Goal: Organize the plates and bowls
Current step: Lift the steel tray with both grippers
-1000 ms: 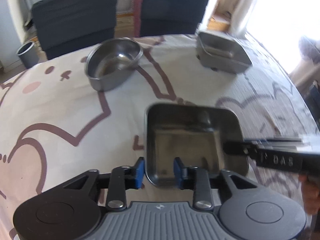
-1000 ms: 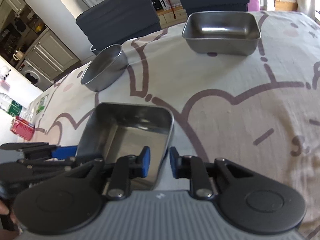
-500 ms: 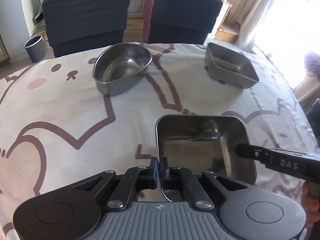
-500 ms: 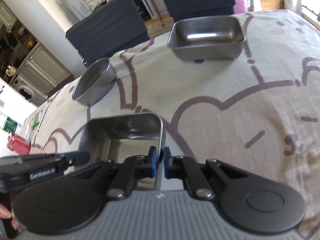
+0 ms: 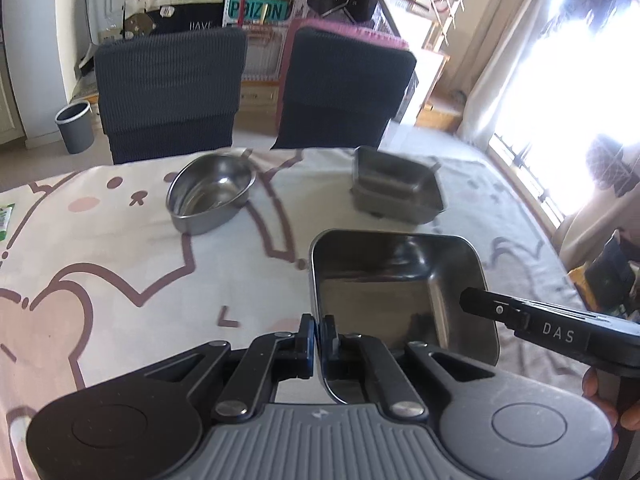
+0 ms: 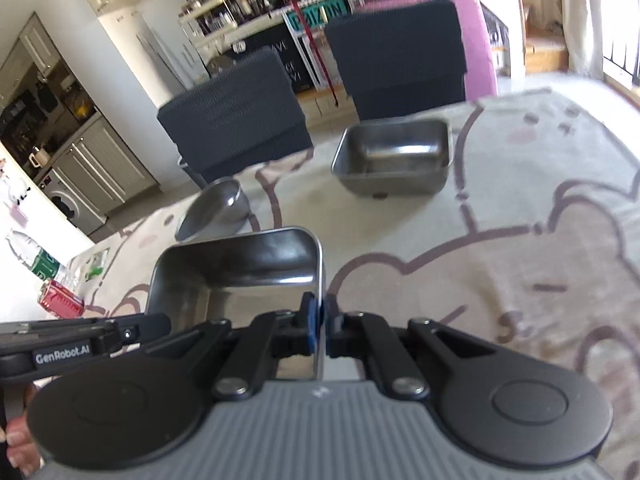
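Left gripper [image 5: 319, 338] clamped on the near-left rim of a rectangular steel tray [image 5: 394, 280]; right gripper [image 6: 320, 326] clamped on the same tray's right rim [image 6: 236, 268], so the tray hangs between both, lifted off the patterned tablecloth [image 5: 100, 248]. Far left on the table an oval steel bowl [image 5: 210, 194], nothing in it. Far right a deeper rectangular steel pan [image 5: 396, 190], seemingly a second pan nested inside.
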Tool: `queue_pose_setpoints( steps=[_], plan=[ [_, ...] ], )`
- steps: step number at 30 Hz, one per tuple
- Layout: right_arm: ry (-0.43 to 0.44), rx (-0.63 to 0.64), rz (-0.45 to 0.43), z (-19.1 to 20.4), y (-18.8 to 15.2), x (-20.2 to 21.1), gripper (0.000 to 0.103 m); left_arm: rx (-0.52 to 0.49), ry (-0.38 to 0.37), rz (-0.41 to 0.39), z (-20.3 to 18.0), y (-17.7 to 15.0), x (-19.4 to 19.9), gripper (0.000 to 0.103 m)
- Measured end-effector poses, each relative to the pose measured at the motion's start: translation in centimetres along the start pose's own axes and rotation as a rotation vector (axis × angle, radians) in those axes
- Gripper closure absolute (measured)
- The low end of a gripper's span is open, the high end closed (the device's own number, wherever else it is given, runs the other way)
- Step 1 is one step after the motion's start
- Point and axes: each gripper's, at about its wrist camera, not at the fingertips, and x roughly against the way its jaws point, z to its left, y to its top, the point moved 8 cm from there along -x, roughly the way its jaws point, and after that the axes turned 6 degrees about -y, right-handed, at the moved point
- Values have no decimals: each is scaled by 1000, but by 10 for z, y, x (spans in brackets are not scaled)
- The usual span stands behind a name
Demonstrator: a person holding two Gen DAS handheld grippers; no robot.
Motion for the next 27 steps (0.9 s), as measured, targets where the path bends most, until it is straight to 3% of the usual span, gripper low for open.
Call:
queue_pose_setpoints(
  steps=[14,21,27],
  plan=[
    [-36,-25,-143,-71,-4,111,100,12,-100,-92,-109,-25,51,98],
    [-103,-2,-152,-102,-21,140,100,6,-131,-39,-143,-53,39,98],
    [-167,37,-107,-120,-37,139,99,-21,-134,45,-160,-82,13,98]
  ],
)
